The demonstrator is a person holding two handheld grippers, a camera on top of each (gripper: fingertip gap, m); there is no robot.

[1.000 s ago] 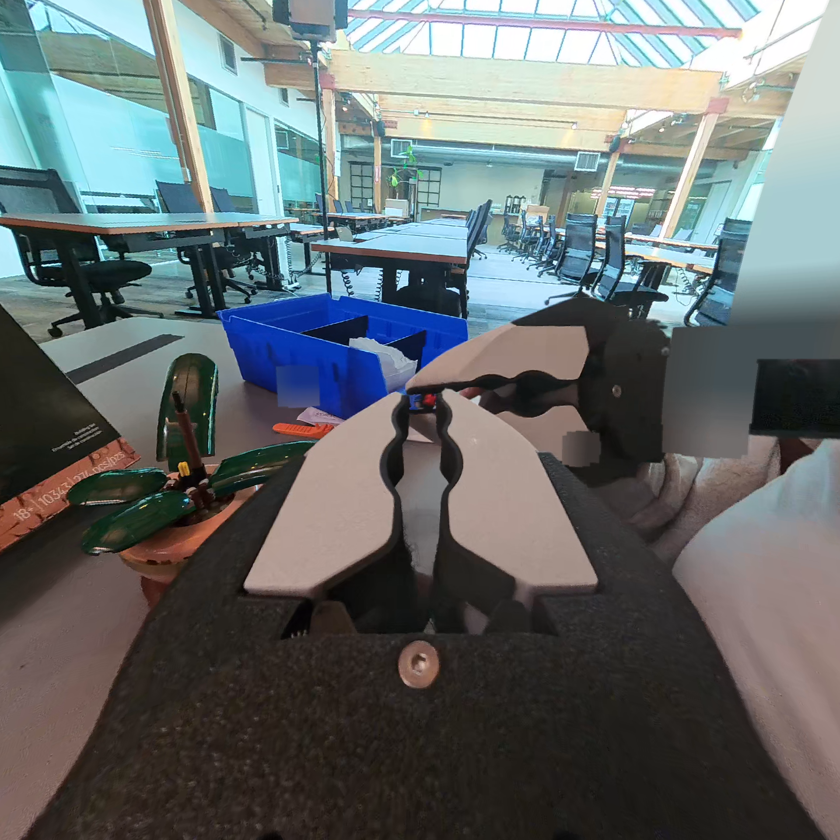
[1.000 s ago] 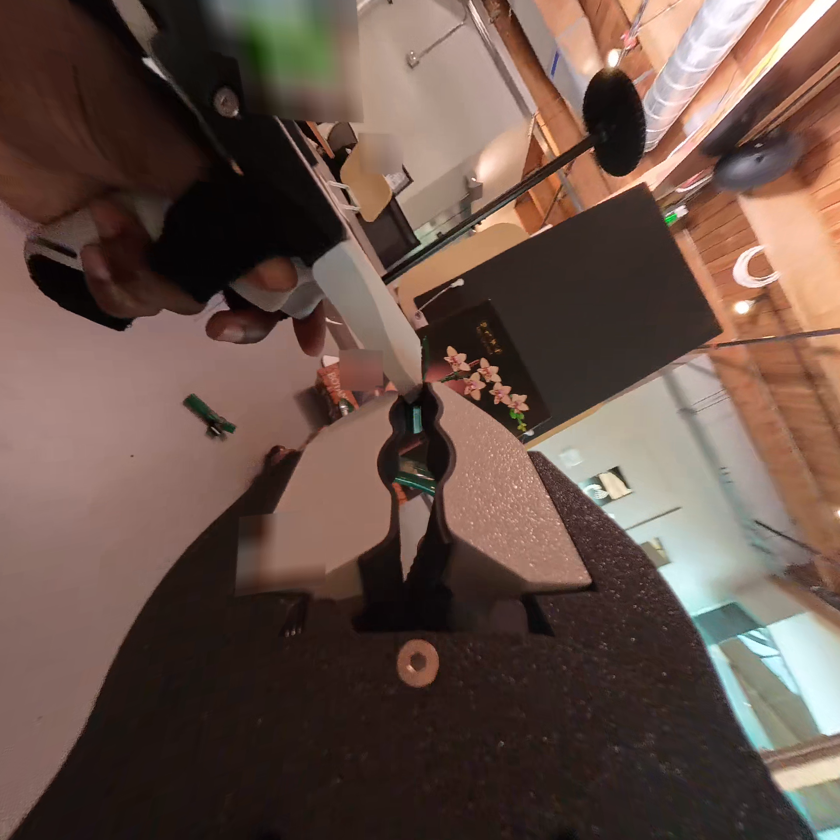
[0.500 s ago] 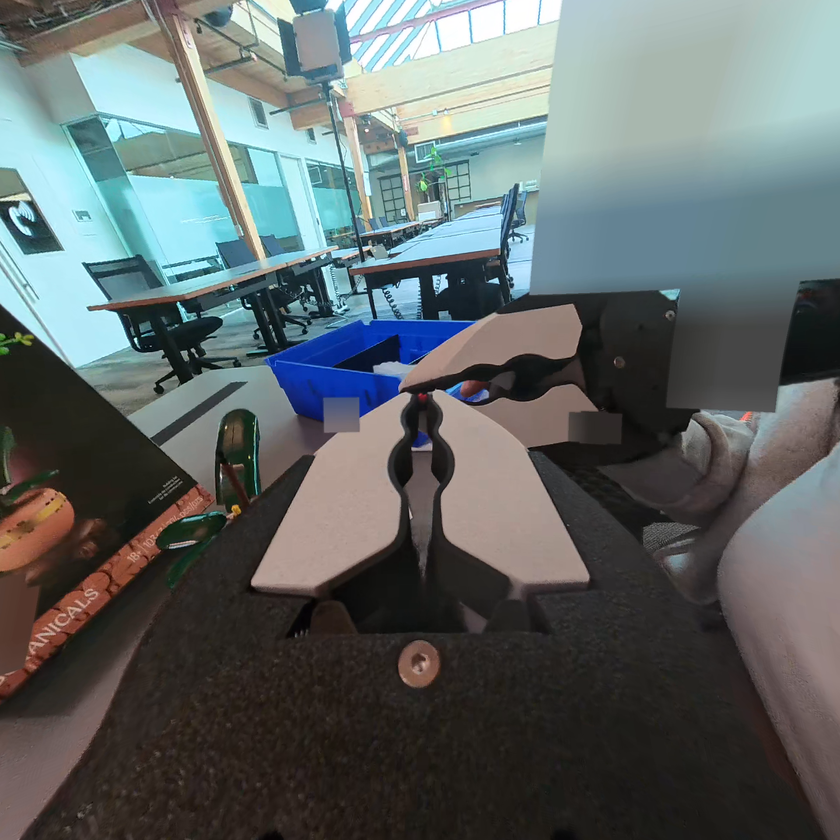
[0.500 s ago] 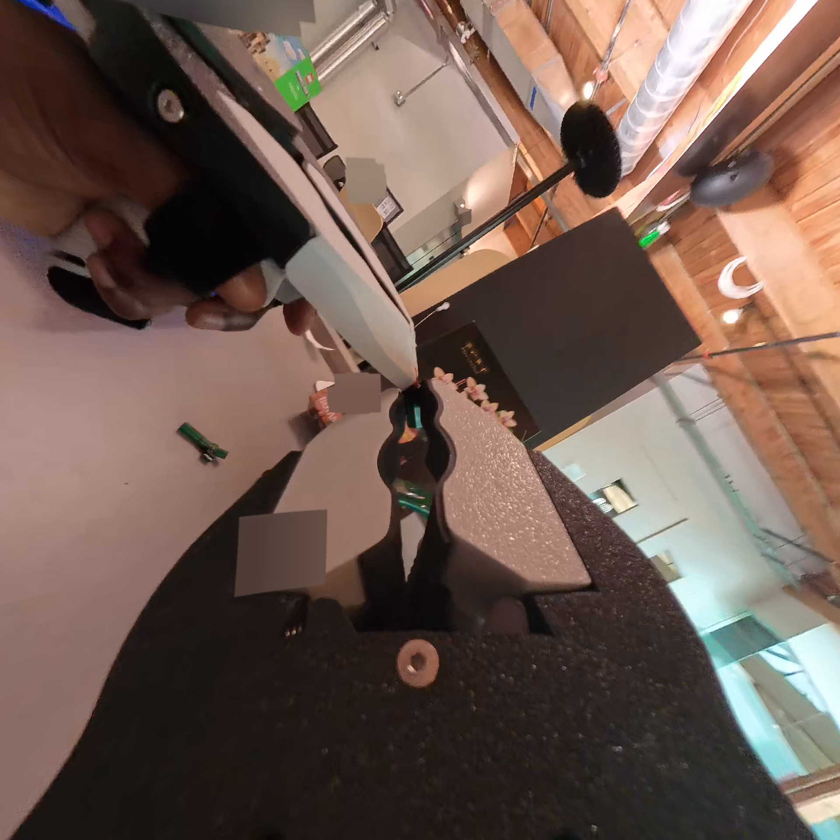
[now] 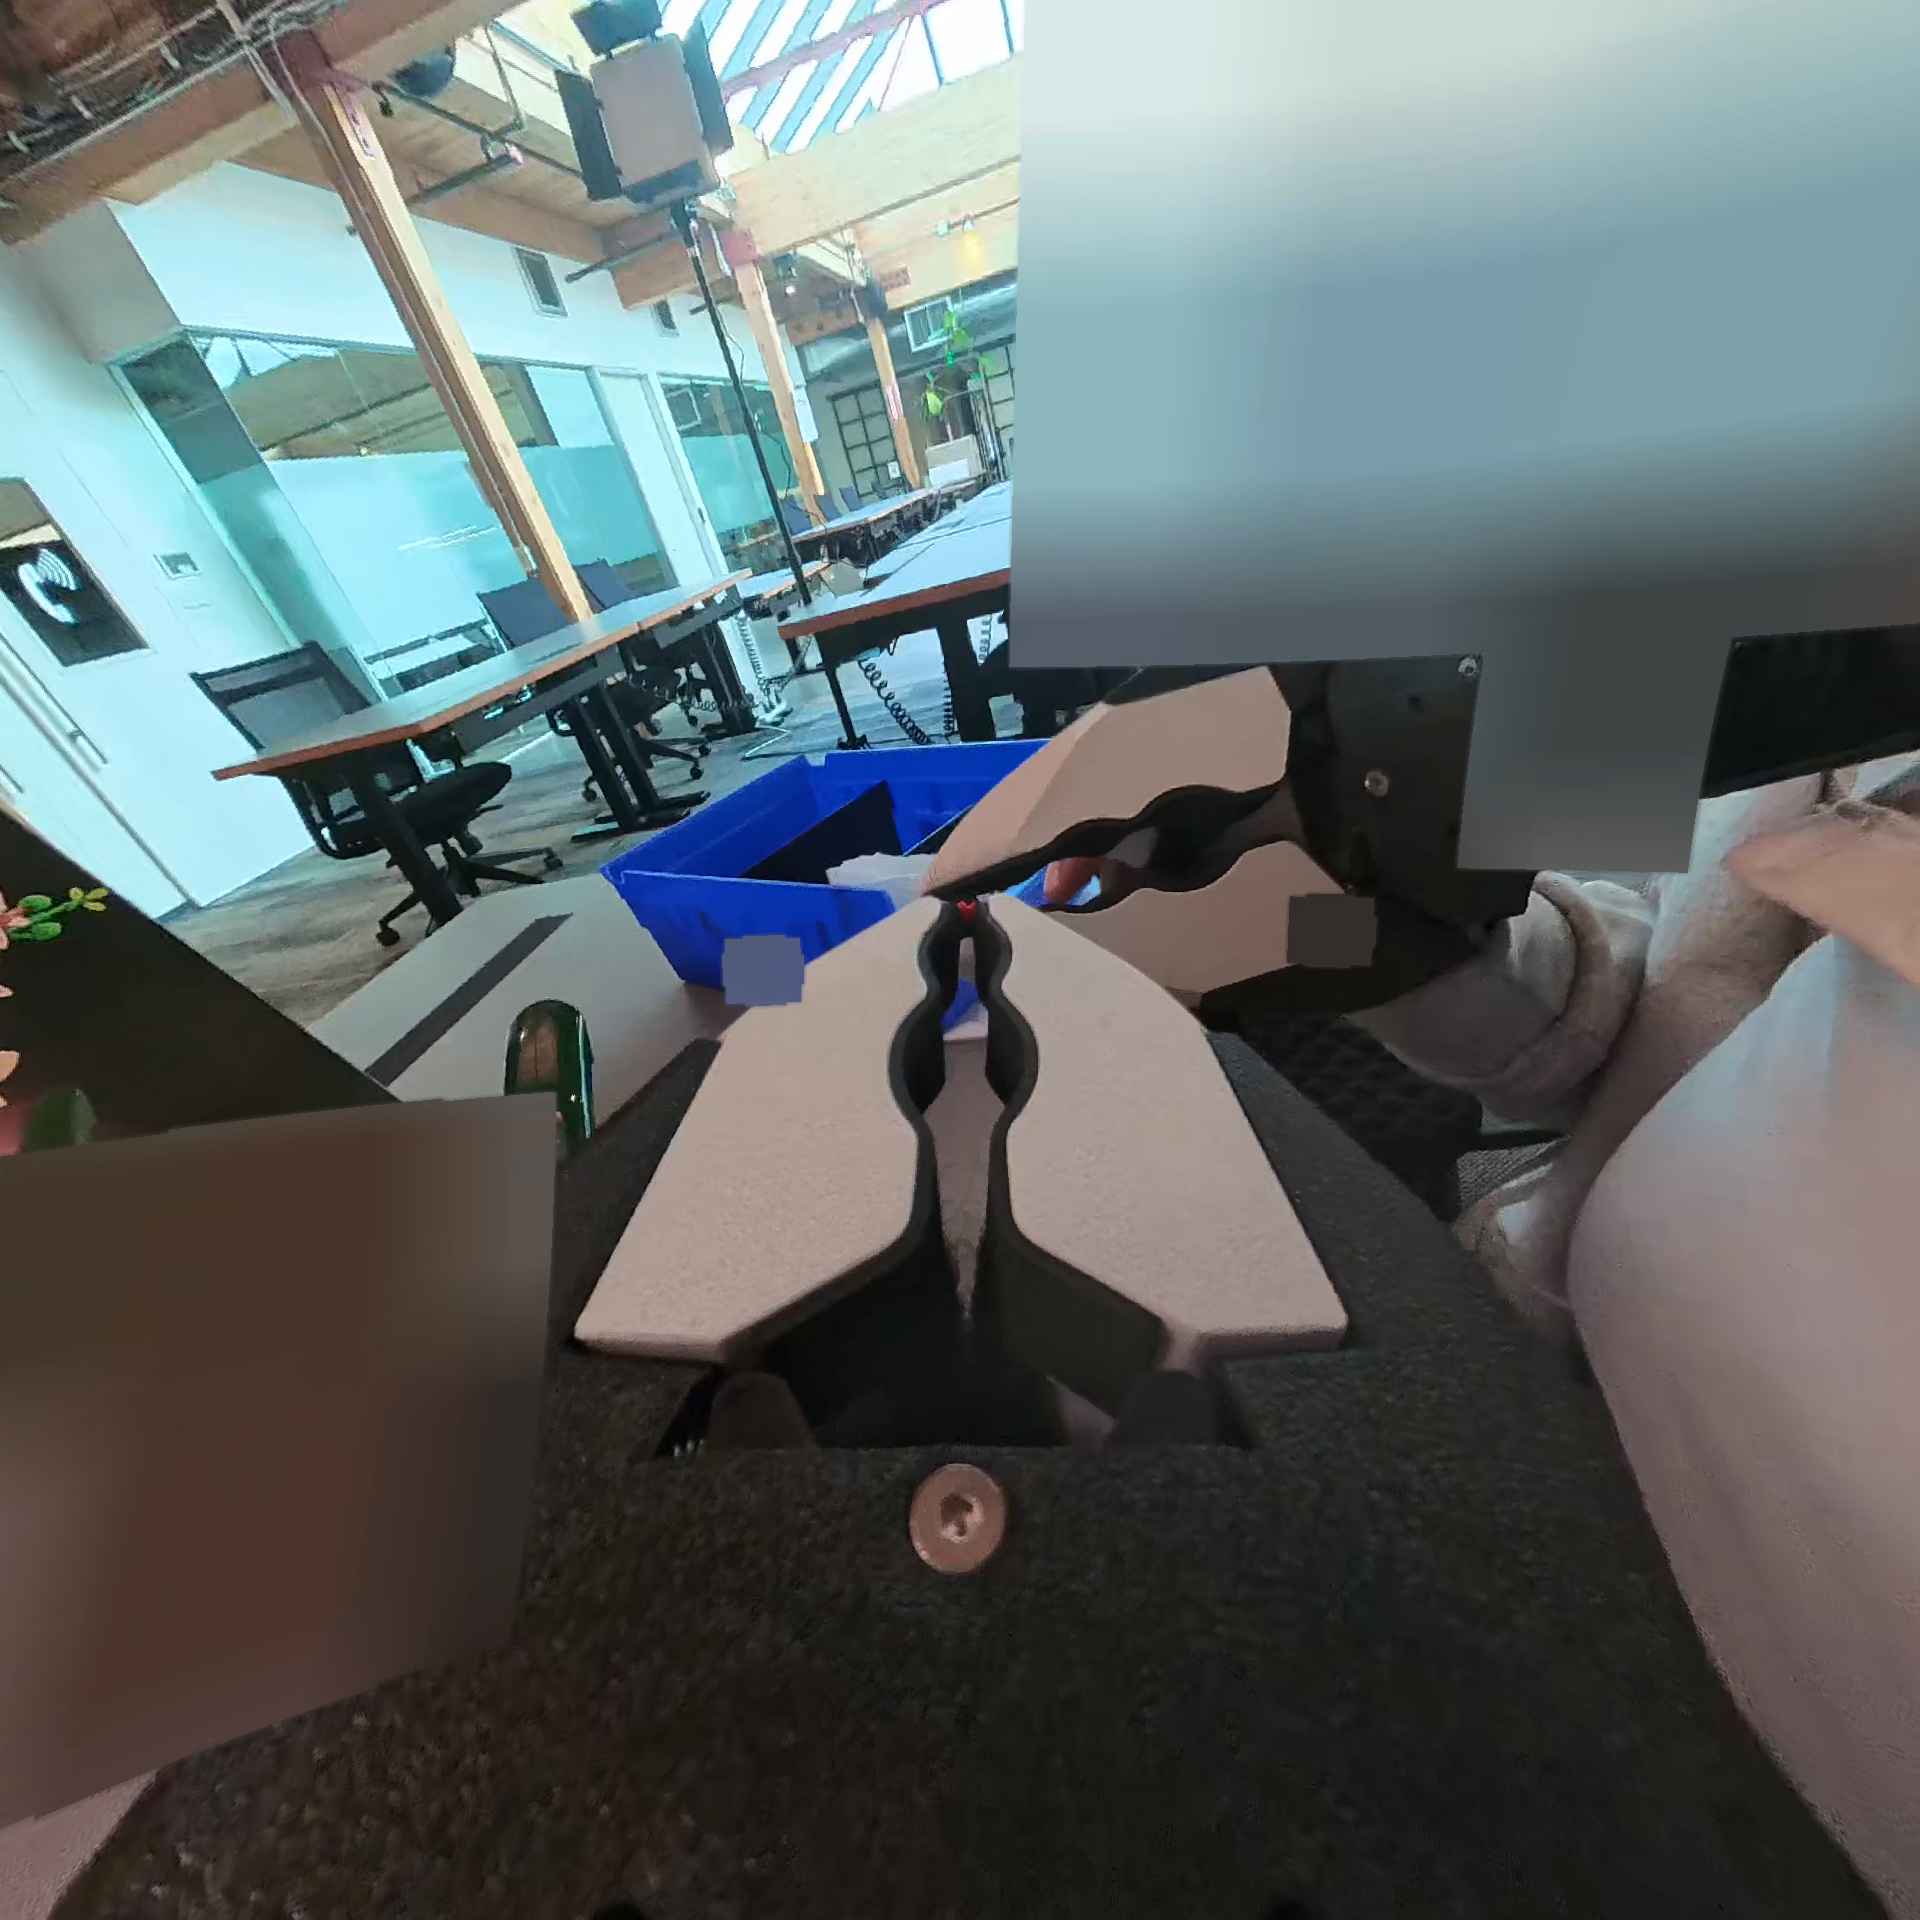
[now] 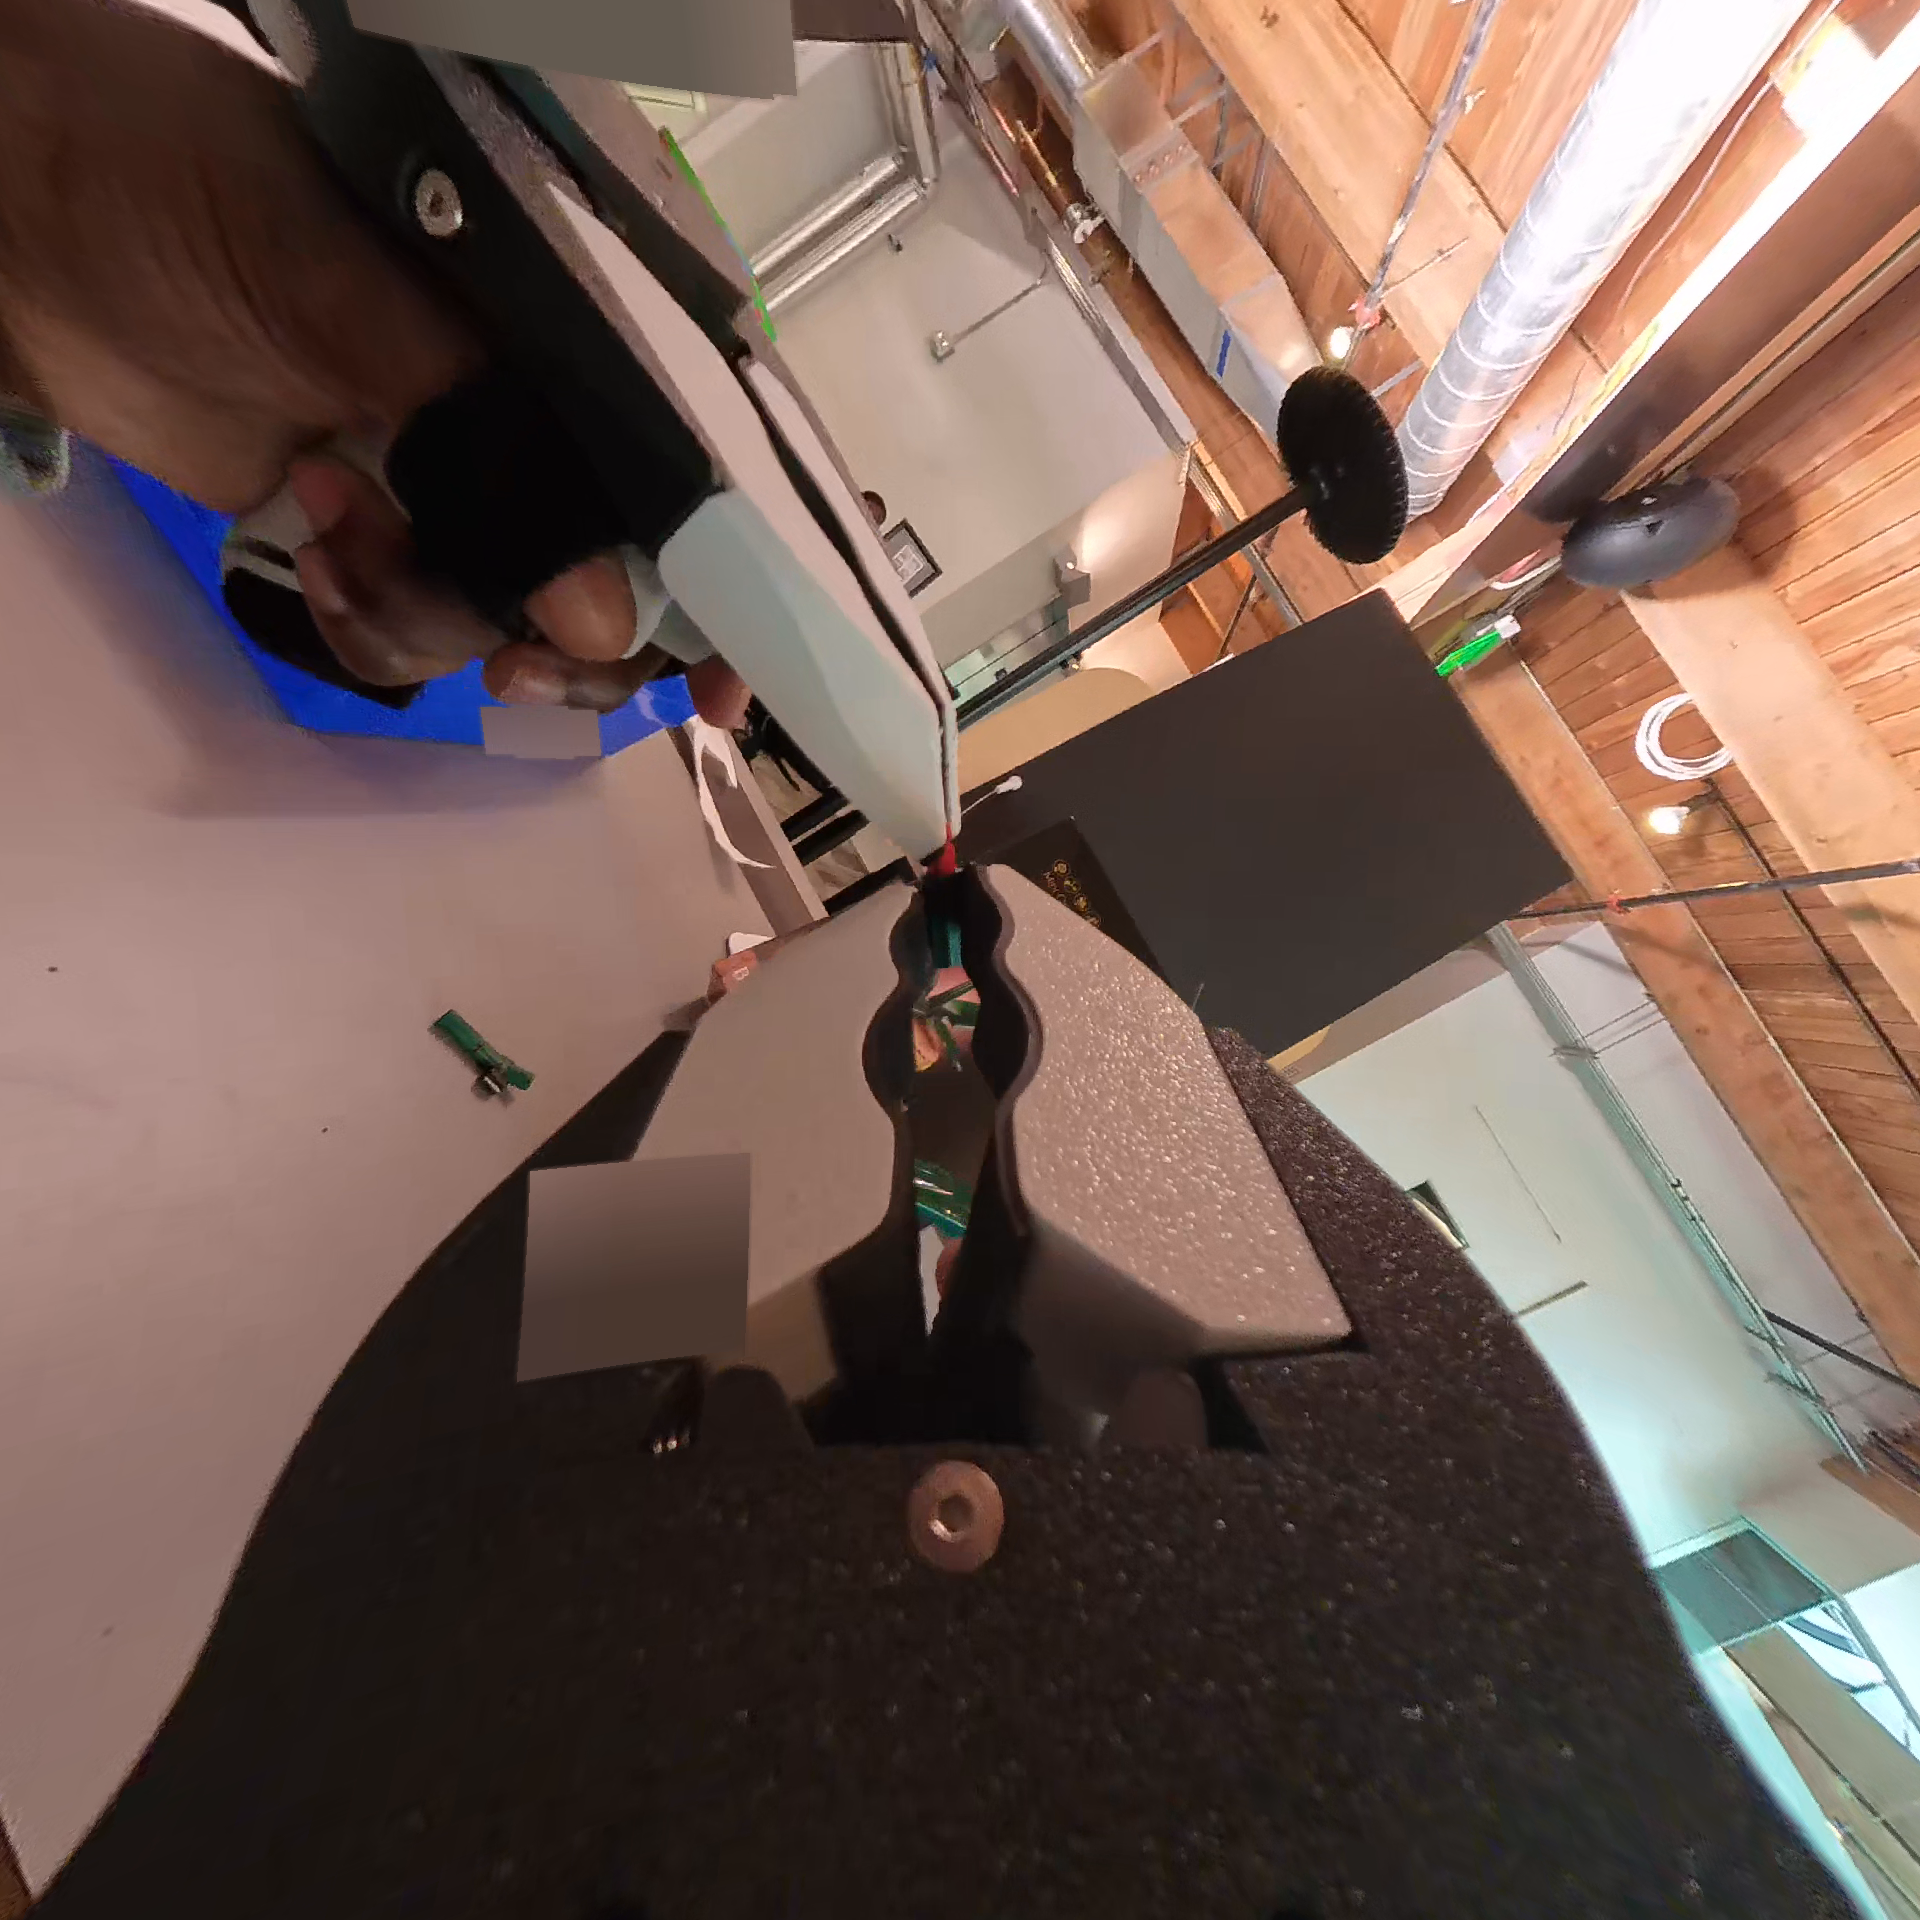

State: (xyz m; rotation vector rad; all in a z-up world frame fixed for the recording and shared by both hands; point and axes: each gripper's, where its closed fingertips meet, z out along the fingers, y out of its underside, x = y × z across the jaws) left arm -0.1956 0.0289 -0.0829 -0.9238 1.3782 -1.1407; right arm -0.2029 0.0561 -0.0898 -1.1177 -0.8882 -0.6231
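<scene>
Both grippers meet tip to tip – left gripper pinching a tiny red piece, right gripper clamped on a small green piece – pieces touching, whether joined I can't tell.

blue bin (divided inside), black box, green piece, grey table

The left gripper has matt, grainy grey fingers on a rough black foam-like body with a shiny metal screw. The bin is glossy blue plastic. The table is smooth and matt. The leaf is glossy green plastic. The sleeve is soft grey cloth.
</scene>
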